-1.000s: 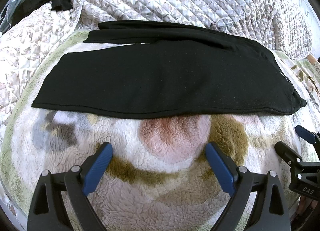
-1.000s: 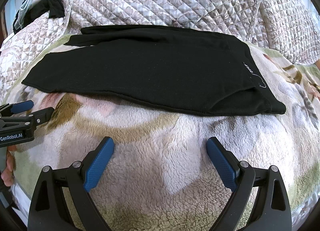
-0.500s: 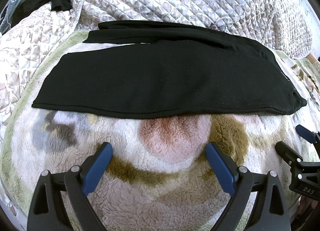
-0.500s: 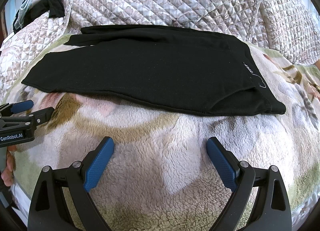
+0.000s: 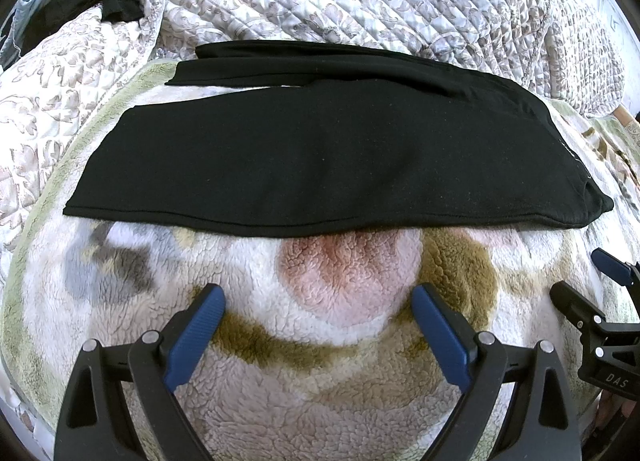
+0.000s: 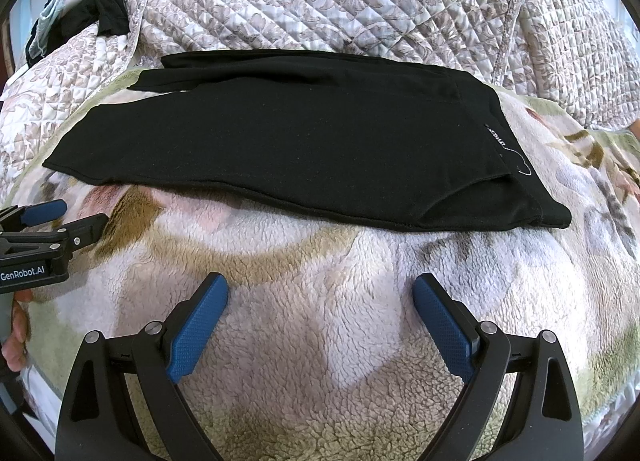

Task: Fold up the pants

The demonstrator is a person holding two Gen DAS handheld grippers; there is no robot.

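Black pants (image 5: 320,165) lying flat across the fleece blanket (image 5: 344,341), close to its far edge where the quilted cover (image 5: 360,1) begins, waistband end (image 6: 528,197) toward the right edge, leg ends (image 5: 120,165) toward the left. Looking already folded once lengthwise, one leg over the other, with a strip of the lower leg peeking out along the far side. Probably leaving the crosswise folds, hem to waist, not yet begun.

Showing a small tag (image 6: 498,139) by the waistband with white lettering, too small to read surely, and a loose white thread loop just beside it.

Left gripper (image 5: 318,315) hovering over the near part of the blanket, blue pads spread wide, gripping nothing, well short of the cloth. Right gripper (image 6: 320,307) likewise hanging wide apart and empty, near the blanket's near edge. Reading "GenRobot.AI" on the left gripper's body in the right view, "DAS" on the right one's in the left view.

Dark clothing (image 6: 108,9) heaped at the far left corner of the bed.
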